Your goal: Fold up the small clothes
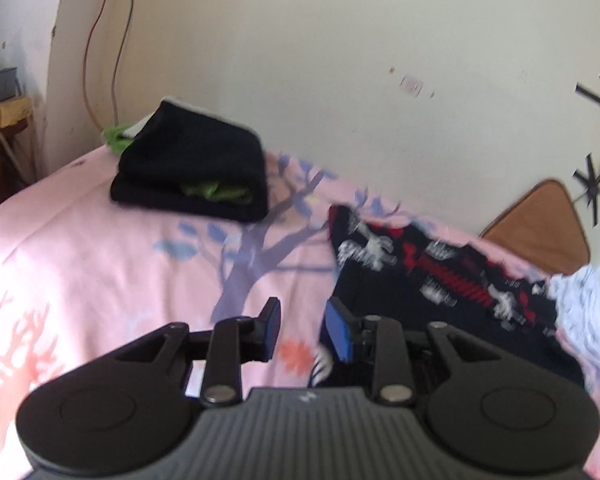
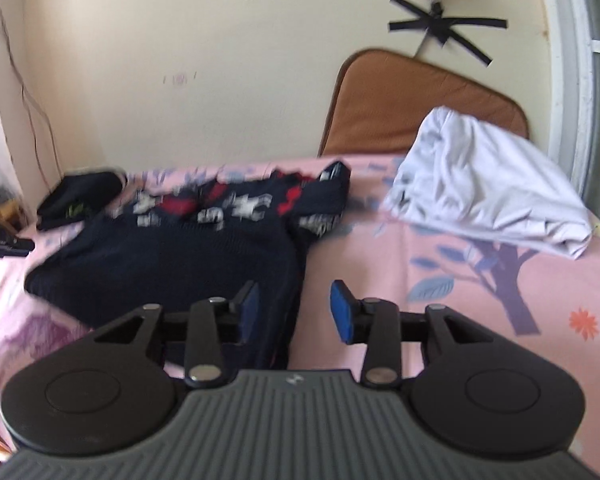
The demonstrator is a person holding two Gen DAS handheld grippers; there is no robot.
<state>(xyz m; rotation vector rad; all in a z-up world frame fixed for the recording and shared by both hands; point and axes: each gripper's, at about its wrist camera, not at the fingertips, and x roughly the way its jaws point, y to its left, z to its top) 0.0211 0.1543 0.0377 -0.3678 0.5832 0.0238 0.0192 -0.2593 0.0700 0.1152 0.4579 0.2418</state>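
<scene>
A dark navy sweater [image 2: 172, 256] with red and white patterning lies spread on the pink bedsheet [image 2: 440, 312]; in the left wrist view the same sweater [image 1: 432, 288] lies at the right. My left gripper [image 1: 300, 330] hovers at the sweater's left edge, jaws apart with nothing between the blue pads. My right gripper [image 2: 294, 310] hangs over the sweater's right edge, also open and empty. A folded black garment [image 1: 192, 172] with green inside sits at the far left near the wall. A crumpled white garment [image 2: 484, 184] lies at the right.
The cream wall [image 1: 300, 60] rises directly behind the bed. A brown cushion [image 2: 420, 100] leans against it at the right. Cables [image 1: 100, 40] hang down the wall at the left, beside a wooden stand [image 1: 4, 120]. A window frame [image 2: 572, 80] borders the right side.
</scene>
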